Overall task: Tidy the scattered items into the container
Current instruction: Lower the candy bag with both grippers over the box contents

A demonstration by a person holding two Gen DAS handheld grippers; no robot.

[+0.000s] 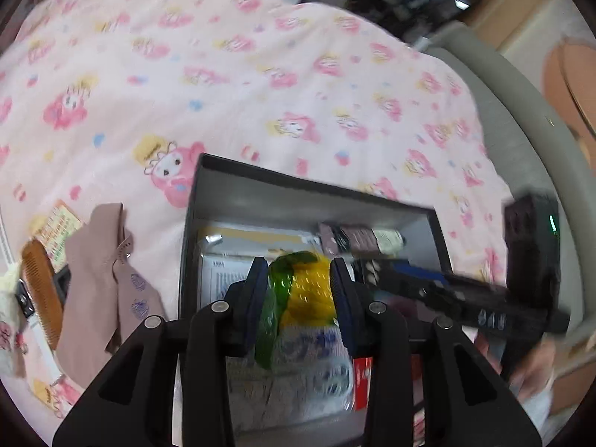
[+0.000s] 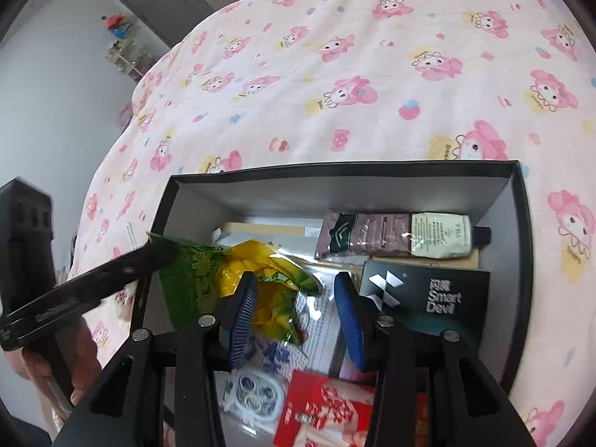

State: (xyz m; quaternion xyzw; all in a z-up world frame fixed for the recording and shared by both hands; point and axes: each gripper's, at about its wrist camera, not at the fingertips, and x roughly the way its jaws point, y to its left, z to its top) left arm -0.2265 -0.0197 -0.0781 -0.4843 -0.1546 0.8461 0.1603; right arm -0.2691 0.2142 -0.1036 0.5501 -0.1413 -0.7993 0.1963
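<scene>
A black box (image 1: 260, 180) (image 2: 335, 171) stands on the pink blanket and holds several items. My left gripper (image 1: 300, 279) is over the box with a green and yellow snack bag (image 1: 298, 290) between its fingers; from the right wrist view its tip (image 2: 164, 251) clamps the bag's (image 2: 238, 272) corner. My right gripper (image 2: 296, 298) is open and empty above the box, over the bag and a white packet. A taupe sock (image 1: 100, 279), a wooden comb (image 1: 41, 294) and a printed card (image 1: 59, 234) lie on the blanket left of the box.
In the box lie a brown tube (image 2: 398, 236), a black "Smart Devil" carton (image 2: 428, 298), a red packet (image 2: 327, 406) and papers. The bed's grey edge (image 1: 521, 111) runs at the right. The right gripper's body (image 1: 484, 294) crosses the box's right side.
</scene>
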